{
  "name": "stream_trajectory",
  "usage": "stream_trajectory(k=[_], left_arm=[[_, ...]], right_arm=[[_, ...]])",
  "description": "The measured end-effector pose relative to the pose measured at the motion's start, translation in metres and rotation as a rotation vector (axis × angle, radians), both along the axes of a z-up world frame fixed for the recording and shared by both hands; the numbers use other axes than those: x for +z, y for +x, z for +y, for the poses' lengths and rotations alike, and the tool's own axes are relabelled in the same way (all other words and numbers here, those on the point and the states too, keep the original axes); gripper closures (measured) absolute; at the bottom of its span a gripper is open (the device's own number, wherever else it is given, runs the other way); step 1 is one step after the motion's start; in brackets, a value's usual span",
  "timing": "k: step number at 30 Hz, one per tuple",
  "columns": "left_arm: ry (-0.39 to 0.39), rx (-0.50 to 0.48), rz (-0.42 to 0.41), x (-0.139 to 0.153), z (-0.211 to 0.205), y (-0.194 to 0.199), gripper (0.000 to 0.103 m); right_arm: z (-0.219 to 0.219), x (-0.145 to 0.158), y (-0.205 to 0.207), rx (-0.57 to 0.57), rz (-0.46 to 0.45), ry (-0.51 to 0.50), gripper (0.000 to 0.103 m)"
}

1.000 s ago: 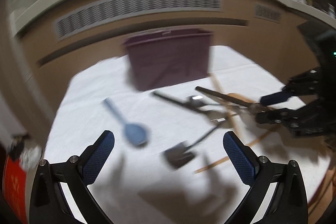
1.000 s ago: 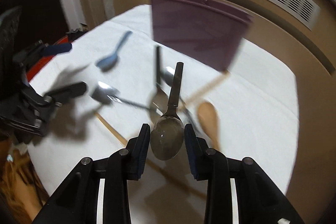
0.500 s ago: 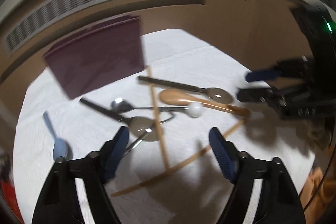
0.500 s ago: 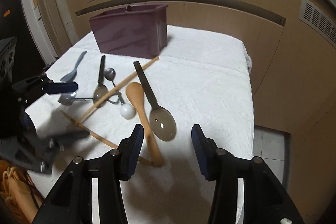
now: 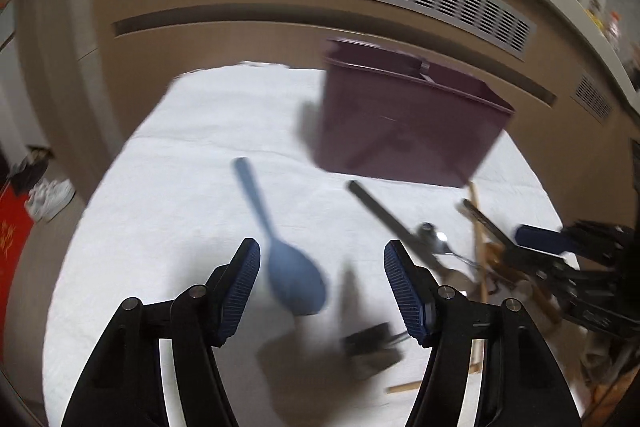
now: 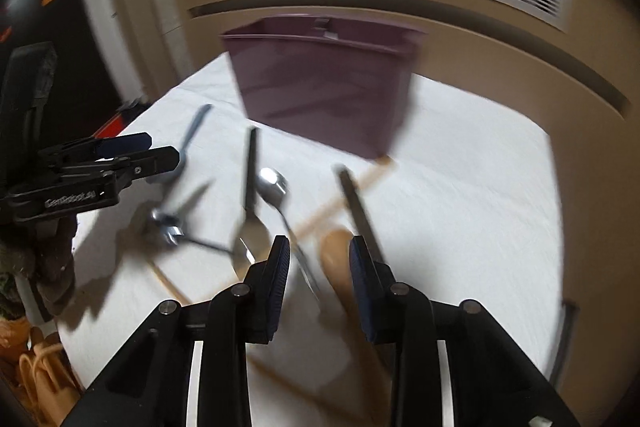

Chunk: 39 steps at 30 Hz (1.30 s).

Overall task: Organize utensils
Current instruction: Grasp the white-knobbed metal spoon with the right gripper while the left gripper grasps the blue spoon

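Here the utensils lie scattered on the white surface in front of one purple bin. One blue spoon lies apart on the left, its bowl between the blue pads of the left tool, which is spread wide and holds nothing. In the right wrist view one wooden spoon lies between the pads of the right tool, which is narrow but not touching it as far as the blur shows. Just beside it lies one black-handled spoon on the right. On the left lie a second black-handled spoon and one steel spoon. One wooden chopstick runs toward the bin; a second lies nearer. One more steel piece is too blurred to name.
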<state>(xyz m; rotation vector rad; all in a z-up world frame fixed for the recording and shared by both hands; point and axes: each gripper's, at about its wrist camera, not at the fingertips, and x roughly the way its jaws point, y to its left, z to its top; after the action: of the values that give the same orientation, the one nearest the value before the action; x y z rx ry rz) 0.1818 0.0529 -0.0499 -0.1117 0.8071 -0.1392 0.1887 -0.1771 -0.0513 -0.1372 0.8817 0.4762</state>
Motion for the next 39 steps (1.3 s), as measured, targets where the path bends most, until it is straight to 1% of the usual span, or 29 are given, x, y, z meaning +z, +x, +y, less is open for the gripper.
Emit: stream_trajectory(k=[2, 5, 8, 11, 13, 15, 17, 21, 23, 24, 26, 29, 31, 35, 36, 37, 38, 39], left_arm=[[-0.006, 0.015, 0.002, -0.001, 0.013, -0.003, 0.038], [-0.011, 0.024, 0.012, -0.006, 0.031, -0.008, 0.038], [-0.024, 0.022, 0.018, -0.012, 0.042, -0.010, 0.038], [-0.053, 0.017, 0.033, -0.020, 0.046, -0.006, 0.038], [-0.068, 0.017, 0.048, -0.024, 0.046, -0.004, 0.038], [-0.076, 0.012, 0.057, -0.028, 0.047, -0.005, 0.037], [-0.082, 0.009, 0.065, -0.030, 0.047, -0.005, 0.037], [-0.088, 0.007, 0.072, -0.031, 0.046, -0.005, 0.037], [-0.086, -0.001, 0.066, -0.029, 0.046, -0.007, 0.034], [-0.084, -0.002, 0.064, -0.029, 0.046, -0.007, 0.032], [-0.086, -0.002, 0.062, -0.029, 0.045, -0.007, 0.030], [-0.093, -0.010, 0.068, -0.031, 0.040, -0.003, 0.030], [-0.095, -0.013, 0.071, -0.032, 0.038, -0.002, 0.030], [-0.088, -0.012, 0.071, -0.032, 0.040, -0.005, 0.030], [-0.088, -0.010, 0.069, -0.032, 0.042, -0.006, 0.030], [-0.088, -0.010, 0.067, -0.031, 0.044, -0.007, 0.030], [-0.088, -0.015, 0.066, -0.031, 0.044, -0.008, 0.030], [-0.090, -0.025, 0.062, -0.030, 0.044, -0.009, 0.030]], right_arm=[[0.025, -0.004, 0.018, 0.065, 0.018, -0.022, 0.079], [0.057, -0.019, 0.036, 0.136, 0.050, -0.077, 0.079], [0.070, -0.029, 0.042, 0.171, 0.067, -0.098, 0.079], [0.078, -0.030, 0.049, 0.170, 0.058, -0.108, 0.079], [0.081, -0.031, 0.054, 0.161, 0.055, -0.121, 0.077], [0.081, -0.030, 0.057, 0.145, 0.065, -0.135, 0.069], [0.077, -0.031, 0.057, 0.145, 0.072, -0.129, 0.069], [0.062, -0.032, 0.061, 0.127, 0.119, -0.056, 0.069], [0.057, -0.030, 0.063, 0.088, 0.103, -0.088, 0.070], [0.057, -0.033, 0.060, 0.086, 0.088, -0.131, 0.070], [0.055, -0.033, 0.052, 0.106, 0.048, -0.156, 0.070], [0.058, -0.033, 0.047, 0.141, 0.044, -0.152, 0.070], [0.065, -0.033, 0.049, 0.148, 0.020, -0.163, 0.070], [0.074, -0.035, 0.063, 0.167, 0.040, -0.136, 0.069], [0.076, -0.035, 0.064, 0.166, 0.043, -0.143, 0.070], [0.078, -0.035, 0.062, 0.167, 0.041, -0.157, 0.074], [0.080, -0.034, 0.060, 0.175, 0.037, -0.162, 0.080], [0.082, -0.034, 0.056, 0.181, 0.024, -0.175, 0.080]])
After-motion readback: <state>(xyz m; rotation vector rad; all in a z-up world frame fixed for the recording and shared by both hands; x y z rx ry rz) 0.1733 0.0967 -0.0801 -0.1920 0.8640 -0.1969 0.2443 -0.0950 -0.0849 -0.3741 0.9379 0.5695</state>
